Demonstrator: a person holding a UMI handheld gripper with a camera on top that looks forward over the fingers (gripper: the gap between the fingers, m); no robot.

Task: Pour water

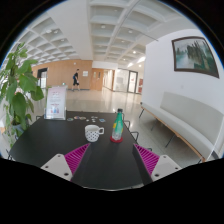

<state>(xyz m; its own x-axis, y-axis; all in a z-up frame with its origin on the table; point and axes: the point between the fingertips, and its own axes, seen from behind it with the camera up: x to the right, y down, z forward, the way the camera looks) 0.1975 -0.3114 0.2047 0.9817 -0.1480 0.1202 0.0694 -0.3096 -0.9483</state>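
Observation:
A green bottle with a red cap point(118, 127) stands upright on a dark table point(60, 140), beyond my fingers. A white mug point(93, 132) stands just to its left, a small gap between them. My gripper point(111, 158) is open and empty, its two magenta pads point(76, 155) spread wide at the near part of the table. Both bottle and mug are well ahead of the fingertips, roughly in line with the gap between them.
A leafy potted plant point(17, 90) stands to the left of the table. A white sign point(56, 101) stands beyond the table's far edge. A white bench point(185, 122) runs along the right wall under a framed picture point(194, 55). A person point(75, 78) walks far down the hall.

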